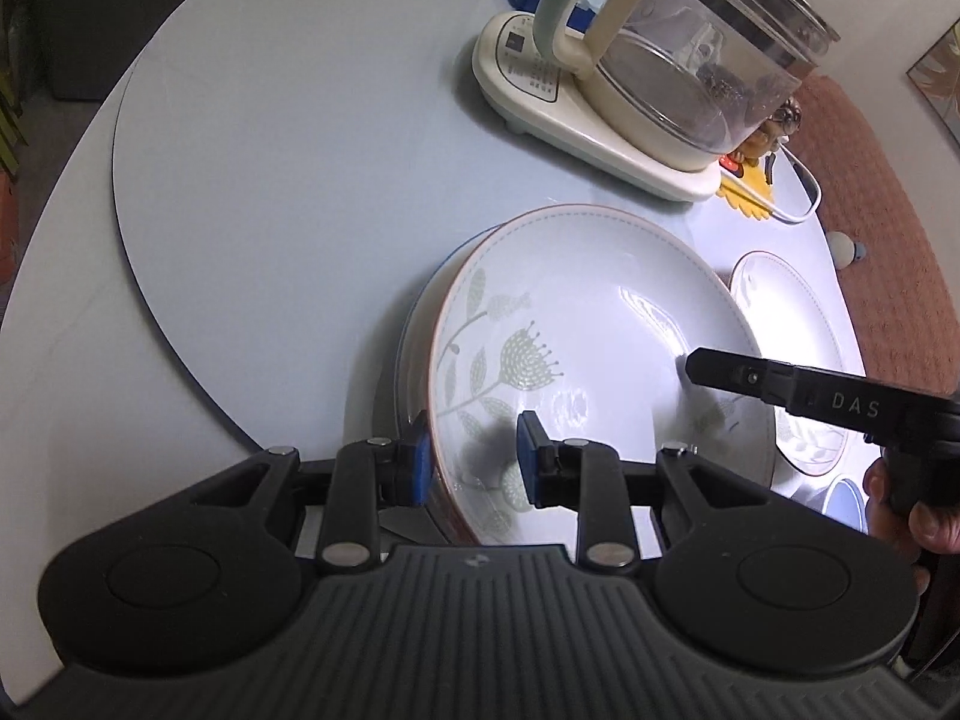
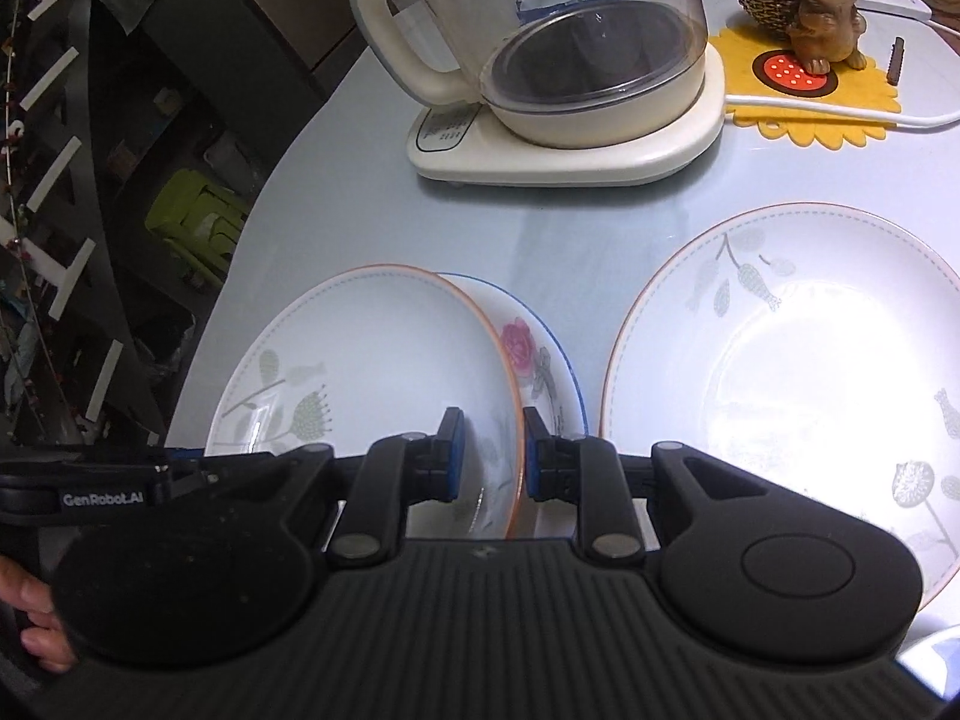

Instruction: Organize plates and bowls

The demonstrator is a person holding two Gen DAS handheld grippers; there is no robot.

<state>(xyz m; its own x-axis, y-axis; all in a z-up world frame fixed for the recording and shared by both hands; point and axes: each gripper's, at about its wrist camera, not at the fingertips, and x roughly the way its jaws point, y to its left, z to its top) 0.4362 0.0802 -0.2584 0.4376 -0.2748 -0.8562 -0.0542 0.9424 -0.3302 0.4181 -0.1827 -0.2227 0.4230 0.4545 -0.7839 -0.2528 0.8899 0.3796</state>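
Observation:
A white plate with a grey flower pattern and orange rim (image 1: 600, 324) is tilted over a blue-rimmed rose plate (image 2: 540, 354), which rests on the round table. My left gripper (image 1: 474, 456) straddles the near-left rim of the flower plate (image 2: 360, 360), one pad outside, one inside, not pressed tight. My right gripper (image 2: 487, 456) straddles the plate's right rim the same way, and it shows in the left wrist view (image 1: 696, 366). A second, larger flower-pattern plate (image 2: 792, 384) lies flat to the right and also shows in the left wrist view (image 1: 792, 324).
A cream electric kettle with a glass jug (image 2: 558, 60) stands behind the plates on the pale blue table (image 1: 270, 210). A dog figurine (image 2: 822, 6) sits on a yellow mat (image 2: 810, 102) with a white cable. A blue-rimmed dish (image 1: 843, 495) lies near my right hand.

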